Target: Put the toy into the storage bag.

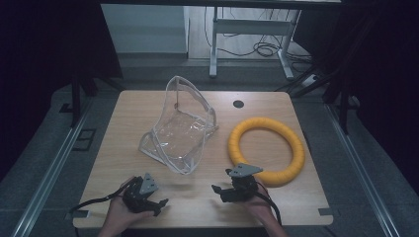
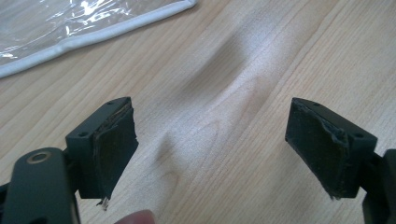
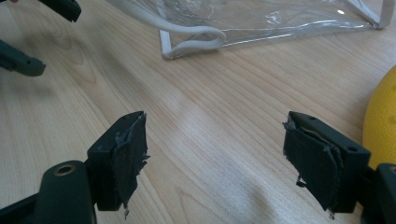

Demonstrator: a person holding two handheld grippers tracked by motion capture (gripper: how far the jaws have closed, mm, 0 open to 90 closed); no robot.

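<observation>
Your left gripper [image 1: 159, 204] and right gripper [image 1: 217, 191] both gape empty; the clear bag [image 1: 179, 129] stretches away from you, mouth upward.

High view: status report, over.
Left gripper and right gripper open, empty, near table edge. Clear bag and yellow ring untouched. Nothing between.

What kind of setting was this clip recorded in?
Probably a lab or recording bay, not a home: a small wooden table boxed in by dark curtains, metal floor rails alongside, and a desk frame with loose cables behind.
</observation>
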